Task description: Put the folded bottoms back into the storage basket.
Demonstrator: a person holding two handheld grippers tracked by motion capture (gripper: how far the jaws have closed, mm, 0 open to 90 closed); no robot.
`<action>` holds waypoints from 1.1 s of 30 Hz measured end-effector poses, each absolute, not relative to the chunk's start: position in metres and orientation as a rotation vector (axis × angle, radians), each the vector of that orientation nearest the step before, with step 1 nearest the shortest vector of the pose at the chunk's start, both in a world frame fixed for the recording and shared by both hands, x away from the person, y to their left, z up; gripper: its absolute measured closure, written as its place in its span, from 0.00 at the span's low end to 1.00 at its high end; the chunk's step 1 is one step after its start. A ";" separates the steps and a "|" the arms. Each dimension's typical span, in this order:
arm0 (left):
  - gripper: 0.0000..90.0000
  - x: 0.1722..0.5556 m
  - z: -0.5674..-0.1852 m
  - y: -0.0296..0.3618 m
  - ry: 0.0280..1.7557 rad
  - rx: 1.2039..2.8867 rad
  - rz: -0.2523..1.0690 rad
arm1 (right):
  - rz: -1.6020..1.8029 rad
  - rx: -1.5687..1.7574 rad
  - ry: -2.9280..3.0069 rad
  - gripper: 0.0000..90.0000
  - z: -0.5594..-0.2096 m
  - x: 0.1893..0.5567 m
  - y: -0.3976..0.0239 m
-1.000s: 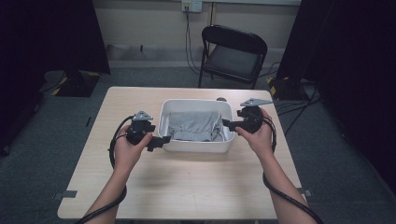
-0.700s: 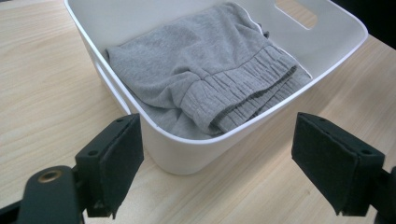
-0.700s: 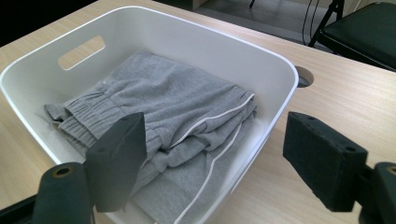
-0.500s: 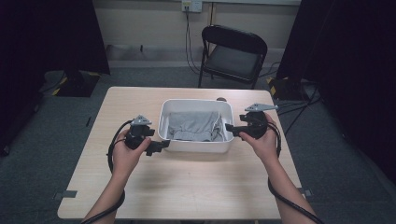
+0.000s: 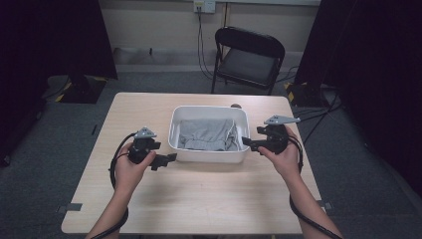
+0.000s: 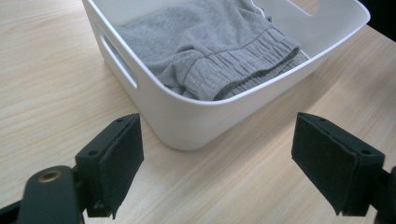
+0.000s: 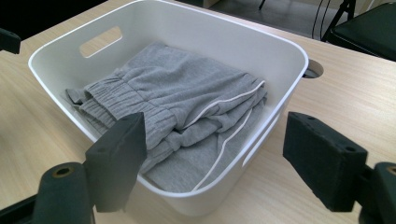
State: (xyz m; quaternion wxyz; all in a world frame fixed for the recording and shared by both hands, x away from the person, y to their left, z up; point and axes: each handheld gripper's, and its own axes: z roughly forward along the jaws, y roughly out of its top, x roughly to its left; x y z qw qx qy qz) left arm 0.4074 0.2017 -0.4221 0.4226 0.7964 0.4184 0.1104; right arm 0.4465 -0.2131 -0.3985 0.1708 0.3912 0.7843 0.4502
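Jaws of both grippers stood apart with nothing between them when you reached this moment.

High view: your left gripper (image 5: 169, 160) sat just off the near left corner of the white rectangular plastic tub (image 5: 209, 154), not touching it as far as the frame told. Your right gripper (image 5: 247, 143) was at the tub's right wall, its tips at or against the rim; contact could not be settled from this angle. The tub rested on the pale wooden table (image 5: 199, 199), toward the far middle. The folded grey fabric garment (image 5: 208, 134) lay inside the tub. A black folding chair (image 5: 249, 57) stood beyond the far edge of the table.

Left gripper view: your two black pads (image 6: 116, 163) were held wide, one to each side of the tub's rounded near corner (image 6: 187, 126), and clear of it. The slot handle in the tub's side wall faced this camera. The garment's (image 6: 196, 42) ribbed elastic waistband lay against the long wall.

Right gripper view: your pads (image 7: 322, 158) again stood wide. One pad overlapped the tub's near rim (image 7: 233, 172) in the frame, the other hung over bare table outside the wall. The garment (image 7: 187, 102) showed a thin white piping line along one fold, and the tub's far slot handle was visible.
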 end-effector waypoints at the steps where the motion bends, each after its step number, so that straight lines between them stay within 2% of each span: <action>1: 0.18 0.407 -0.422 0.203 1.044 2.000 0.278 | 1.280 1.109 2.234 0.24 -0.399 0.446 -0.213; 33: 0.18 0.389 -0.442 0.220 1.043 1.999 0.278 | 1.289 1.076 2.281 0.24 -0.422 0.415 -0.231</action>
